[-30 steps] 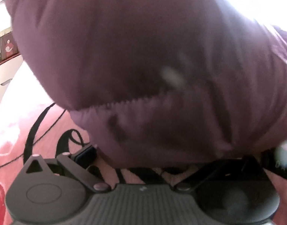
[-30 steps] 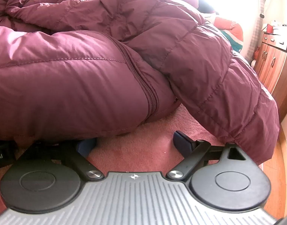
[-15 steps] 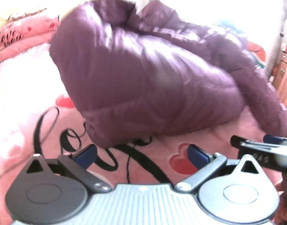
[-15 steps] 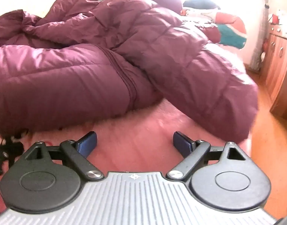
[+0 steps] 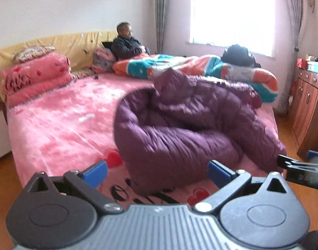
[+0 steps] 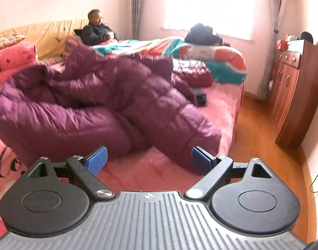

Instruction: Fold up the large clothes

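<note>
A big maroon puffer coat [image 5: 190,129] lies bunched in a thick folded heap on the pink bed [image 5: 61,125]. In the right wrist view the same coat [image 6: 100,108] has one sleeve reaching toward the bed's near right corner. My left gripper [image 5: 157,171] is open, drawn back from the coat's near edge, with nothing between its blue pads. The right gripper [image 6: 148,160] is open too, clear of the coat, and it shows at the right edge of the left wrist view [image 5: 300,166].
A person [image 5: 126,43] sits at the headboard under a colourful quilt [image 5: 211,66]. Rolled pink bedding [image 5: 36,75] lies at the back left. A wooden cabinet [image 6: 294,87] stands right of the bed, with wood floor [image 6: 258,137] between. A dark bag [image 6: 202,32] rests on the quilt.
Both grippers have pulled back and up from the coat. The left gripper, pressed against the fabric a second ago, now stands well clear; the whole bed and room are in sight.
</note>
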`<move>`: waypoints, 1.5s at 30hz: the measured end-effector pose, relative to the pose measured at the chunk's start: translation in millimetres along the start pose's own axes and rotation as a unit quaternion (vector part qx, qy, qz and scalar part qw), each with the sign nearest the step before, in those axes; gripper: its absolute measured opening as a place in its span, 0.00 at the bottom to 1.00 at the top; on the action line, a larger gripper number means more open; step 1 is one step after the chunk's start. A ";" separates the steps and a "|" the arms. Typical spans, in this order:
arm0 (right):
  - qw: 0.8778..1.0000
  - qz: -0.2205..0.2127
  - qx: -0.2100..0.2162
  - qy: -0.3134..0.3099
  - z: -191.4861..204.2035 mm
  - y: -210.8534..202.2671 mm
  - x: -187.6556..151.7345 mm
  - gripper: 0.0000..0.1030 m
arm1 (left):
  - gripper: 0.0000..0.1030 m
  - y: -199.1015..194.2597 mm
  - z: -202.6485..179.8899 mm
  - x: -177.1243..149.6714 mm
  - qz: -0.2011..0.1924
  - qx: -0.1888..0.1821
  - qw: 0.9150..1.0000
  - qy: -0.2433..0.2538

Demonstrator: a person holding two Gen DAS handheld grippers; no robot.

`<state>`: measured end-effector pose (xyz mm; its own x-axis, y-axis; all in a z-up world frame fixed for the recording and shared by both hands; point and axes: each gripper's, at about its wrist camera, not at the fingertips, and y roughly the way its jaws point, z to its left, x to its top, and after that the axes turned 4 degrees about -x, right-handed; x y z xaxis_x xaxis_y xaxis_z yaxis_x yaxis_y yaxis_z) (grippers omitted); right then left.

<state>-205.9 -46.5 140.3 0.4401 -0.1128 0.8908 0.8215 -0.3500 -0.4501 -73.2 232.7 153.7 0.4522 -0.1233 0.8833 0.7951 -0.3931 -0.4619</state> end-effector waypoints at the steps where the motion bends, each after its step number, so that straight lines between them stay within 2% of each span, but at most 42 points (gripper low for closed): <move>1: 1.000 -0.004 -0.001 0.002 -3.5 -15.5 2.3 1.00 | 0.99 -10.3 -21.0 2.7 -0.007 0.004 1.000 0.004; 2: 1.000 -0.007 -0.001 0.005 -6.0 -26.2 7.5 1.00 | 0.99 -18.1 7.6 6.8 -0.016 0.003 1.000 0.005; 3: 1.000 -0.010 -0.002 0.008 -5.8 -33.2 10.7 1.00 | 0.99 -18.9 -16.3 5.0 -0.025 0.013 1.000 0.006; 4: 1.000 -0.013 -0.003 0.012 -13.6 -37.3 22.2 1.00 | 0.99 -27.7 -10.1 6.8 -0.033 0.018 0.999 0.007; 5: 1.000 -0.019 -0.006 0.015 -14.7 -47.5 26.0 1.00 | 0.99 -43.2 -40.6 12.9 -0.039 0.032 0.999 0.006; 6: 1.000 -0.025 -0.007 0.016 -16.9 -57.2 31.4 1.00 | 0.99 -50.5 -46.2 21.9 -0.043 0.036 0.998 0.006; 7: 0.999 -0.031 -0.007 0.018 -18.4 -69.7 37.2 1.00 | 0.99 -59.8 -37.2 24.8 -0.048 0.036 0.998 0.006; 13: 0.998 -0.058 0.001 0.022 -18.0 -122.3 61.3 1.00 | 0.99 -104.7 -57.7 49.4 -0.066 0.055 0.996 0.017; 18: 0.997 -0.078 0.004 0.005 -8.5 -159.4 67.9 1.00 | 0.99 -120.4 -85.1 61.7 -0.073 0.065 0.995 0.024; 24: 0.995 -0.099 0.014 0.005 -6.0 -187.0 74.0 1.00 | 0.99 -130.4 -94.0 64.7 -0.090 0.073 0.993 0.025; 31: 0.993 -0.115 0.016 0.005 -12.0 -186.2 79.4 1.00 | 0.99 -129.9 -97.2 62.4 -0.100 0.086 0.991 0.022; 35: 0.993 -0.118 0.012 0.004 -0.8 -174.5 79.8 1.00 | 0.99 -127.8 -97.7 60.3 -0.102 0.091 0.990 0.017; 45: 0.992 -0.126 0.009 0.009 -9.0 -175.1 73.2 1.00 | 0.99 -124.9 -107.6 56.5 -0.104 0.083 0.991 0.018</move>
<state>-320.7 -1.8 284.9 0.2141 -0.0416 0.9759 0.9106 -0.3531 -0.2148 -190.4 176.8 269.9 0.2583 -0.0895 0.9619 0.9267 -0.2583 -0.2728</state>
